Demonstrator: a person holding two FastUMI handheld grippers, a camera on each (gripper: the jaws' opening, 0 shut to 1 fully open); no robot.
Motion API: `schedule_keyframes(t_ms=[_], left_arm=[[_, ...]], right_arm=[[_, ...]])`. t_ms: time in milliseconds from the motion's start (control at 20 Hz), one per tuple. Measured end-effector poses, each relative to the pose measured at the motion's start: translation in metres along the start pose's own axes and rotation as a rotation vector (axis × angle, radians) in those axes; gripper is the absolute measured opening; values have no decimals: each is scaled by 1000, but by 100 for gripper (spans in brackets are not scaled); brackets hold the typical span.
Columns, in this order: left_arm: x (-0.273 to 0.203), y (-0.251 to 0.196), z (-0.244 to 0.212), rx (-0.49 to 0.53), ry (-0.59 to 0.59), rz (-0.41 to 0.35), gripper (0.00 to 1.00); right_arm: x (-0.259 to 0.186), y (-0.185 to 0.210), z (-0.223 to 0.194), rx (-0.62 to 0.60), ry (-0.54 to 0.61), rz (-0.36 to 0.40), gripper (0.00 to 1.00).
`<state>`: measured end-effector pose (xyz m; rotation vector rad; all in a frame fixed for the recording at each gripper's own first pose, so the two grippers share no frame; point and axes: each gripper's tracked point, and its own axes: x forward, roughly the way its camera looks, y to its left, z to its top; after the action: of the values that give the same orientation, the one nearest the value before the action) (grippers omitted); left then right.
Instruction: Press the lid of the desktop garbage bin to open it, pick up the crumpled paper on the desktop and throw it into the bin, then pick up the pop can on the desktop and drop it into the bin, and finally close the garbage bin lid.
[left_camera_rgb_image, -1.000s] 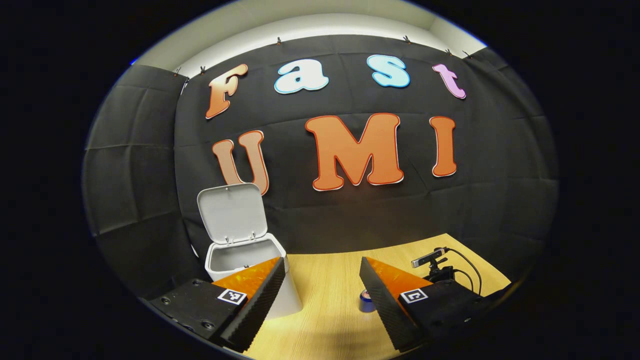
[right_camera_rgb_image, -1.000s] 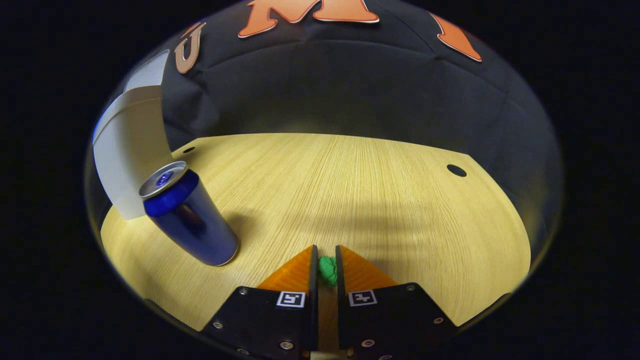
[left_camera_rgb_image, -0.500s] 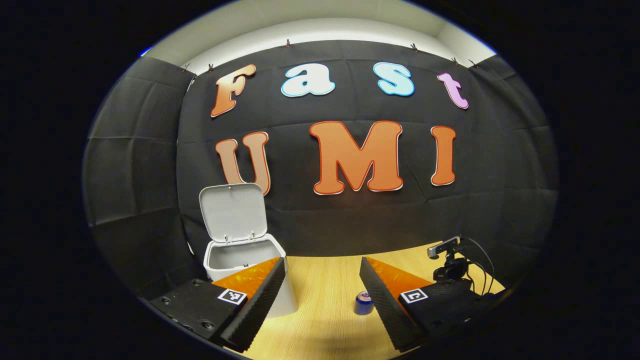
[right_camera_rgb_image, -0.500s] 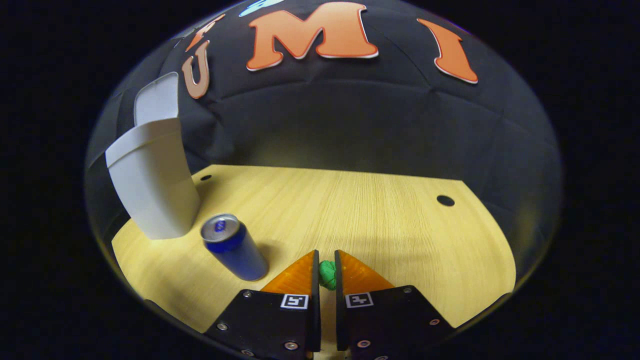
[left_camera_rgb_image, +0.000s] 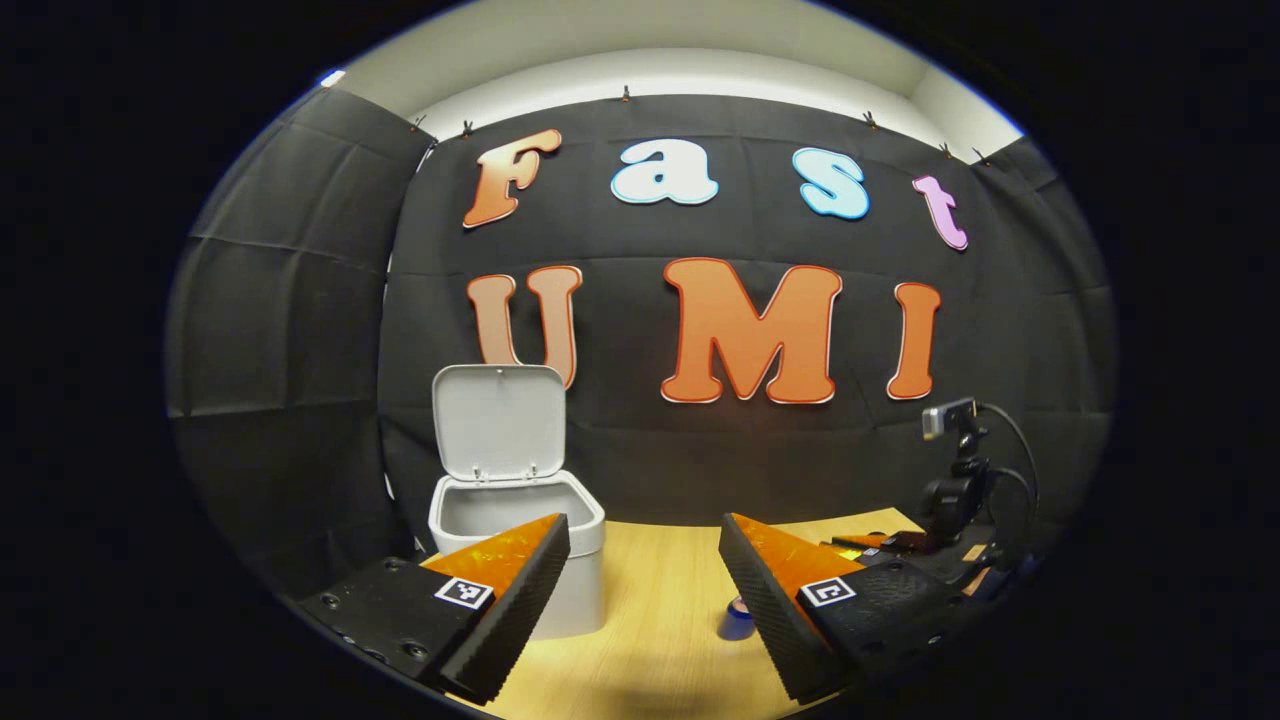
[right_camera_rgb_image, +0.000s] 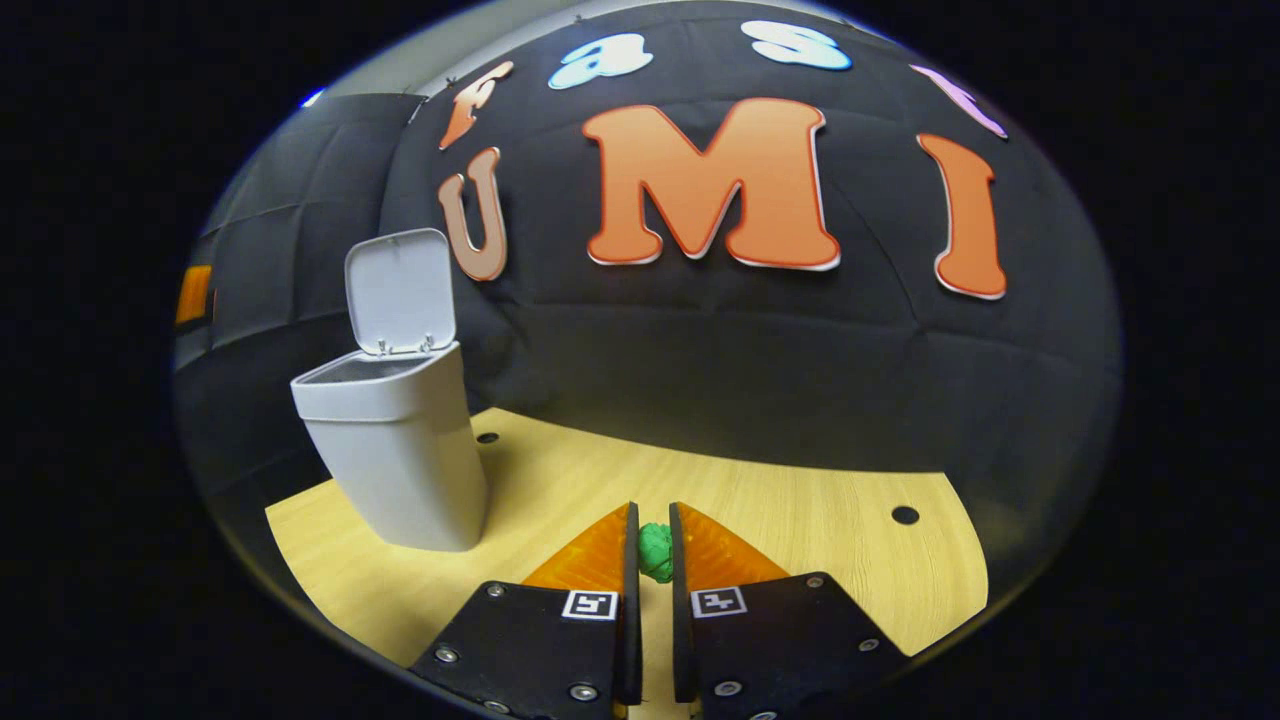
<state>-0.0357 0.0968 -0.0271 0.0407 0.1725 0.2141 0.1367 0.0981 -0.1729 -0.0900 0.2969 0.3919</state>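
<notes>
The white desktop bin (right_camera_rgb_image: 395, 470) stands at the left of the wooden table (right_camera_rgb_image: 800, 520), its lid (right_camera_rgb_image: 400, 290) swung upright. My right gripper (right_camera_rgb_image: 652, 515) is raised above the table, right of the bin, and is shut on the green crumpled paper (right_camera_rgb_image: 655, 552). In the left gripper view the bin (left_camera_rgb_image: 560, 590) sits just behind my left finger, with its lid (left_camera_rgb_image: 500, 420) up. My left gripper (left_camera_rgb_image: 645, 545) is open and holds nothing. The blue pop can (left_camera_rgb_image: 738, 620) stands on the table, partly hidden behind the other finger.
A small camera on a mount with cables (left_camera_rgb_image: 950, 430) rises at the right of the left gripper view. The tabletop has round holes (right_camera_rgb_image: 905, 515) near its back edge. The black cloth wall runs close behind the bin.
My right gripper has risen and tilted up with the paper in it; the can has slid out of its view. My left gripper stays open; its view has shifted, the bin sitting farther right.
</notes>
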Motion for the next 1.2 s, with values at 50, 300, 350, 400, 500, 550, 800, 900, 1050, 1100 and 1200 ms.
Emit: schedule_keyframes(t_ms=[50, 300, 350, 400, 500, 550, 800, 900, 1050, 1100, 1200], left_arm=[[-2, 7, 2, 1, -4, 13, 99], [-9, 47, 3, -10, -23, 74, 95], [-11, 55, 4, -10, -25, 87, 99], [-13, 63, 4, -9, -27, 100, 99], [-19, 80, 5, -1, -34, 128, 95], [-22, 89, 7, 3, -39, 142, 99], [-44, 133, 6, 0, -46, 217, 99], [-53, 152, 7, -2, -49, 250, 95], [-69, 177, 8, 6, -54, 306, 99], [-70, 182, 7, 8, -56, 326, 95], [-75, 195, 4, 4, -51, 357, 95]], right_arm=[[2, 11, 14, 1, -19, 20, 12], [13, 77, 72, 4, -80, 133, 12], [17, 92, 83, 1, -96, 159, 12], [22, 109, 93, -5, -110, 186, 11], [30, 143, 107, -12, -123, 237, 12], [33, 157, 113, -7, -125, 258, 12], [55, 223, 141, -13, -144, 341, 12], [65, 243, 149, -13, -149, 360, 12], [79, 272, 153, -25, -148, 383, 11], [84, 278, 154, -27, -146, 386, 12], [93, 290, 152, -26, -138, 391, 12]])
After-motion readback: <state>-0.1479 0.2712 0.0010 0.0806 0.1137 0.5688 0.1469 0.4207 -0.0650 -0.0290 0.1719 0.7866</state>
